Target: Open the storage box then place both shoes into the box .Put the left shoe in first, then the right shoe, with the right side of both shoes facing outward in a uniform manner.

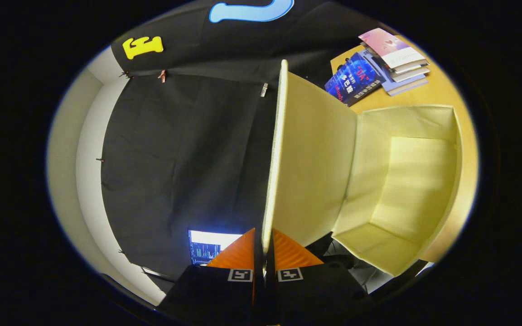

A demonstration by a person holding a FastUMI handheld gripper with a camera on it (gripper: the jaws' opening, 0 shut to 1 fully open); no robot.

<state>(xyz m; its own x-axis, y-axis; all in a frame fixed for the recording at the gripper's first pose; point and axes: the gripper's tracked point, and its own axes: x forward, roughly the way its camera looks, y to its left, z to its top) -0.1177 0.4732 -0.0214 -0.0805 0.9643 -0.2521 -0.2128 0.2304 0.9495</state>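
**Desk and what is lying on it**

I am looking at a tan wooden desk [442,93]. A pale yellow storage box [406,181] is sitting on it with its lid [308,158] swung open. Beyond the box, a small stack of books [381,63] is lying near the desk's far edge.

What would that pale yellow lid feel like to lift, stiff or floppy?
Probably stiff: the lid stands flat and straight with the gripper shut on its edge. Likely light, a thin panel. It seems hinged to the storage box, so it should swing rather than come free.
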